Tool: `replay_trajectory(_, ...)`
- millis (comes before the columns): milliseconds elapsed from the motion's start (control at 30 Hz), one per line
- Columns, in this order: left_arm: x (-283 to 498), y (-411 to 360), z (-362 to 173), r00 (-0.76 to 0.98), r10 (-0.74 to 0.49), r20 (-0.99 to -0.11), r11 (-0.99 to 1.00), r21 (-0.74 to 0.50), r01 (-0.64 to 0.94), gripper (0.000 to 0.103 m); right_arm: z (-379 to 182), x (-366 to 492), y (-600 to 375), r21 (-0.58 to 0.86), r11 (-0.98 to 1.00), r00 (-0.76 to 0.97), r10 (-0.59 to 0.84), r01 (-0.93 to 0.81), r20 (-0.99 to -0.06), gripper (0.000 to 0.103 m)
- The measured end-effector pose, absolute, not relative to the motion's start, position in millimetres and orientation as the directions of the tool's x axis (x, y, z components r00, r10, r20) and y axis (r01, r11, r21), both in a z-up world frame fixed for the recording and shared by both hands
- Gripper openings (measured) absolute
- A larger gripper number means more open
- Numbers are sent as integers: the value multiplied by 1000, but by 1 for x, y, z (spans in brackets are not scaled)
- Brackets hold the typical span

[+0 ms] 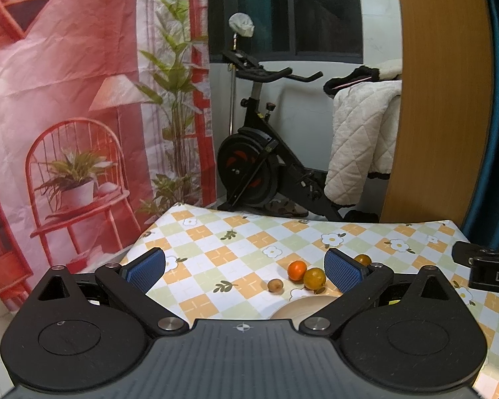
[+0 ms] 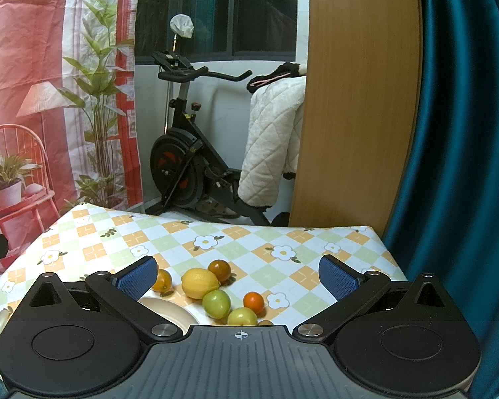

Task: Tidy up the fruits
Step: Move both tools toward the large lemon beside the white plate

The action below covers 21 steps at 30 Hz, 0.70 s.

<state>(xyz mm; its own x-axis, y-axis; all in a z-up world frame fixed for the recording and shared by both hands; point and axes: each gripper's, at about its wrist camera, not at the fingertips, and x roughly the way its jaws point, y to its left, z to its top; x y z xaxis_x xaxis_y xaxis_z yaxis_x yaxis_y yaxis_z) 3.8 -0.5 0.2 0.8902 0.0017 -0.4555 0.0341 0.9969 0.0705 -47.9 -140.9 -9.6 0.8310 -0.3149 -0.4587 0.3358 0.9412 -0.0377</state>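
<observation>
While both tools gape, the lemon (image 2: 200, 282) lies crosswise, nipple rightward.

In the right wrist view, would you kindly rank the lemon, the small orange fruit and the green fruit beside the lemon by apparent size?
1. Lemon, clearly largest.
2. Green fruit, though it sits nearer the camera.
3. Small orange fruit, smallest.

Loose on checked floral tablecloth (image 2: 282, 232): oval yellow lemon (image 2: 200, 283) at centre; dark brownish-orange round fruit (image 2: 219, 269) touching behind; two green round fruits (image 2: 216, 303) (image 2: 242, 316) nearer; small bright orange fruit (image 2: 253, 301) right; orange-yellow citrus (image 2: 162, 280) left. Cream round plate (image 2: 169, 311) near left, partly hidden.
</observation>
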Motion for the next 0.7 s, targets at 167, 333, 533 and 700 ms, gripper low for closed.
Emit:
replay_trajectory(167,18,-1,-7,878,-2,-479,998,61,35,103,-2,-44,-143,-42,942,831,-313,332,-460,103)
replay_trajectory(333,35,-2,-25,877,12,-481,996,84,33,103,-20,-33,-151,-55,950,826,-296,309,-479,103)
replay_trajectory(533,64,-3,-51,855,10,-519,996,86,40,102,-59,-6,-167,-62,952,778,-282,300,-562,102)
replay_trajectory(700,83,-1,-68,836,1,-548,996,75,48,101,-91,8,-177,-44,953,748,-264,301,-609,102)
